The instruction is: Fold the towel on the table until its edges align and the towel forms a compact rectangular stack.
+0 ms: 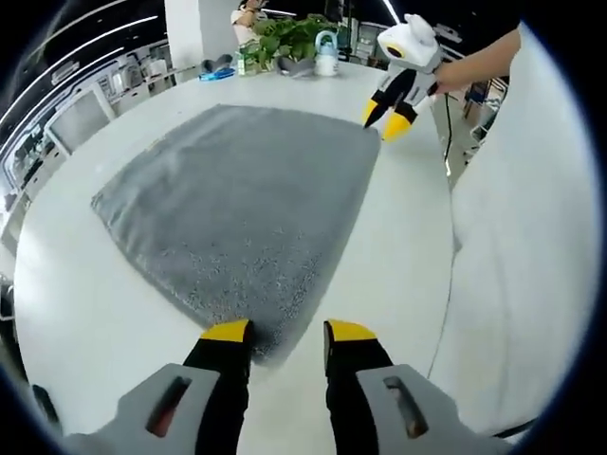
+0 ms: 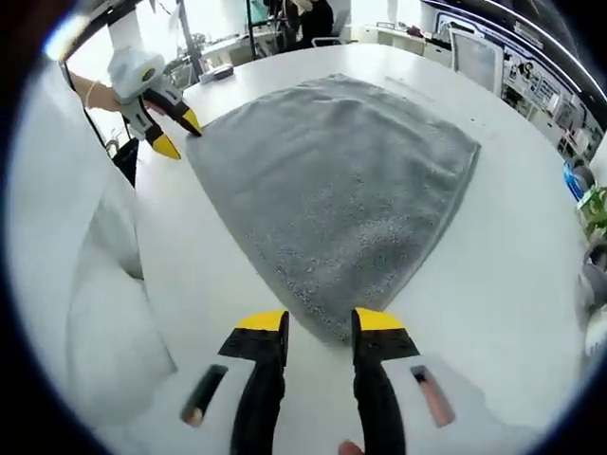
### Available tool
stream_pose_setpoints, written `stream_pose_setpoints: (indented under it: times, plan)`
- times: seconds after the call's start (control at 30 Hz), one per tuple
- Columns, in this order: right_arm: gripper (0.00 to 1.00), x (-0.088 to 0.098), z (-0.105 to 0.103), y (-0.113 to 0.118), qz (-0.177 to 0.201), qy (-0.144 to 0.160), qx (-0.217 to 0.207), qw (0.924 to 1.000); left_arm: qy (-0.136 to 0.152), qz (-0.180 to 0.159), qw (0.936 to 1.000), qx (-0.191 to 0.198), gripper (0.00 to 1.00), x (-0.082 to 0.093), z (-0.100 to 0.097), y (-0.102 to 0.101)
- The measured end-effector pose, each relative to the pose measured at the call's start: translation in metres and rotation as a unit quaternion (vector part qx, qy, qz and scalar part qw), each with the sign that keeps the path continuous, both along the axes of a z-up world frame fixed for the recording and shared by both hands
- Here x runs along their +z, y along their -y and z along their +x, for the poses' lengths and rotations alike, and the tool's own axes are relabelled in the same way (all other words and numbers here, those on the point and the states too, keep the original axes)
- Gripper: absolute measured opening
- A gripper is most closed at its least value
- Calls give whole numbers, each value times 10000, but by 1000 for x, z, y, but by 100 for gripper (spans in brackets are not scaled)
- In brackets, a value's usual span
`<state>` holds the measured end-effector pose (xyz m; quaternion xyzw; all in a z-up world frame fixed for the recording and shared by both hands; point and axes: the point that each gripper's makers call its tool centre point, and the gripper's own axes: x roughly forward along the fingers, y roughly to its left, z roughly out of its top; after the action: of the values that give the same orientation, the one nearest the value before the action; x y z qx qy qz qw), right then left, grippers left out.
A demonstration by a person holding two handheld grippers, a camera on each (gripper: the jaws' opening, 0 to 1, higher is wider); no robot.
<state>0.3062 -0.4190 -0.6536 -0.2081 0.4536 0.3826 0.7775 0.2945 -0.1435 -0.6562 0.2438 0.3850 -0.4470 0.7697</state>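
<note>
Ahead of both pairs of jaws, a grey towel lies flat and unfolded on the white counter. In the left gripper view, the left gripper stands with its jaws apart, holding nothing, and one corner of the towel sits just in front of them, reaching into the gap between the yellow tips. The right gripper view gives the mirror case: the right gripper is likewise spread and empty, with the neighbouring corner of the towel just beyond its tips. Each gripper also appears in the other's view, poised at its own corner on the person's side of the cloth. Beyond the towel's far edge, well away from the jaws, a potted plant and a few small items stand on the counter.

No fold seems to have been made, so the step in hand looks like the first grasp. The next move probably calls for each pair of jaws to close on its corner, then lift both together and carry them over to the far edge so the edges meet squarely.
</note>
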Motion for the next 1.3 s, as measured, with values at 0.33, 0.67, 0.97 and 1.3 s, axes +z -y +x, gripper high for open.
stream_pose_setpoints:
  times: [0.33, 0.67, 0.97, 1.3]
  plan:
    - [20, -7, 4, 5, -208, 85, 230, 9995, 195, 122, 9997, -47, 25, -1, 2, -4]
    - [10, -7, 9, 12, -445, 344, 301, 9980, 325, 111, 9993, 143, 18, -1, 2, -12]
    - [3, -6, 12, 14, -509, 362, 172, 9979, 437, 246, 9986, 159, 6, 0, 6, -19]
    - [1, 12, 17, 15, -173, 343, -429, 9983, 380, 254, 9981, 404, 3, 14, 14, -19]
